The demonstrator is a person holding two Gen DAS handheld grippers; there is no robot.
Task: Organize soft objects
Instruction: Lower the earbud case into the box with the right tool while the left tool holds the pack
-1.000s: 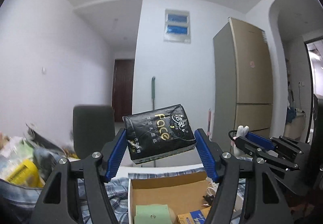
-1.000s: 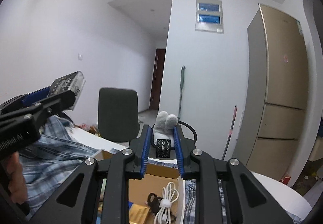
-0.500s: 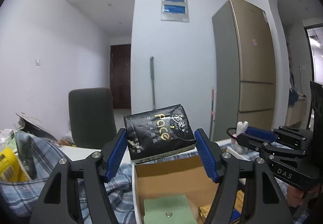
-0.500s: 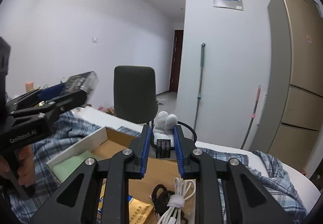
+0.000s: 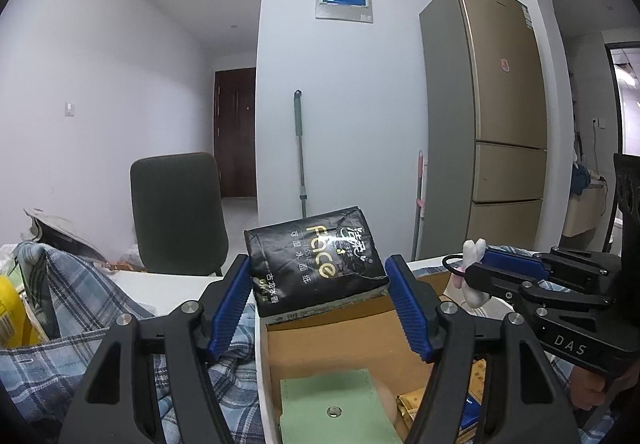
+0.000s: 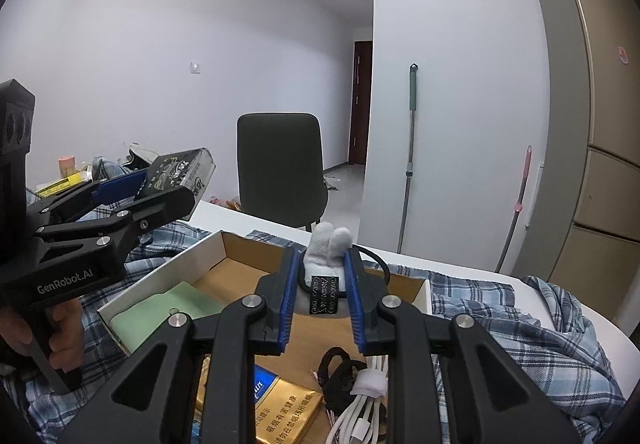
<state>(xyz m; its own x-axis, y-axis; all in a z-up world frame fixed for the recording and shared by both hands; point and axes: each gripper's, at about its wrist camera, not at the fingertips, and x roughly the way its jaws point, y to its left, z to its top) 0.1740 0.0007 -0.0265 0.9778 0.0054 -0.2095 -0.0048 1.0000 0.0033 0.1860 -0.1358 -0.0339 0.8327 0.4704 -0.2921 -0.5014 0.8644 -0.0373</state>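
Observation:
My left gripper [image 5: 320,284] is shut on a black tissue pack [image 5: 316,260] with gold "Face" lettering, held in the air above the far left corner of an open cardboard box [image 5: 340,340]. From the right wrist view the pack [image 6: 180,170] and left gripper [image 6: 132,196] are at the left. My right gripper [image 6: 322,284] is shut on a small white plush rabbit [image 6: 328,244] with a black loop and tag, above the box [image 6: 224,244]. In the left wrist view the rabbit [image 5: 474,276] and right gripper [image 5: 476,276] are at the right.
The box holds a green pouch [image 6: 168,308], a gold and blue packet [image 6: 280,408], black hair ties [image 6: 340,368] and a white cable bundle [image 6: 368,400]. It rests on a blue plaid cloth [image 6: 520,340] over a white table. A dark chair [image 6: 280,172] stands behind; clutter [image 5: 16,300] lies left.
Both grippers have tilted down toward the box, and more of its inside shows. Each keeps its hold on its object.

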